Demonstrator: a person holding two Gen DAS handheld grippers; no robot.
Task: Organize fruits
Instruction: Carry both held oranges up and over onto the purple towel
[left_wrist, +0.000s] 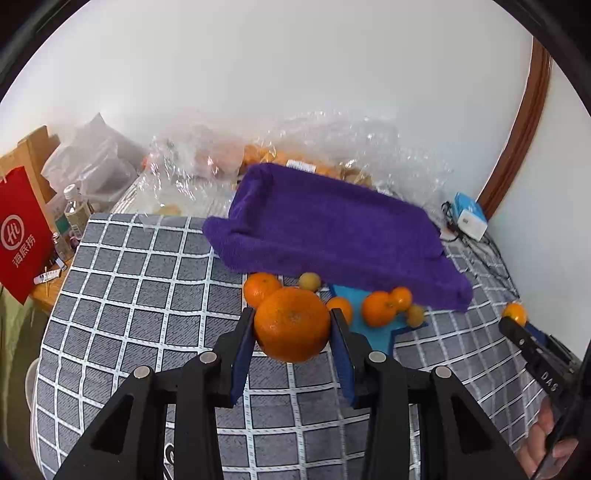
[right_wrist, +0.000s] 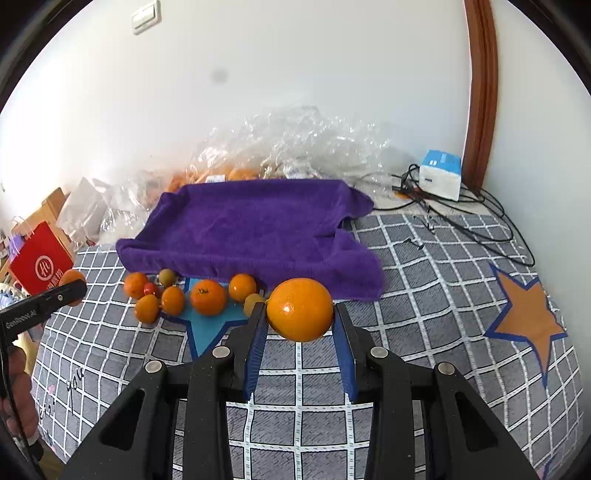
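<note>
My left gripper is shut on a large orange and holds it above the checked tablecloth. My right gripper is shut on another large orange, also above the cloth. Behind both lies a purple towel, draped over a shallow tray shape; it also shows in the right wrist view. Several small oranges and small yellowish fruits lie in a row along its front edge, some on a blue star patch. The right gripper with its orange shows at the left wrist view's right edge.
Crumpled clear plastic bags holding more oranges lie behind the towel by the wall. A white-and-blue box with black cables sits at the back right. A red paper bag and bottles stand off the table's left edge.
</note>
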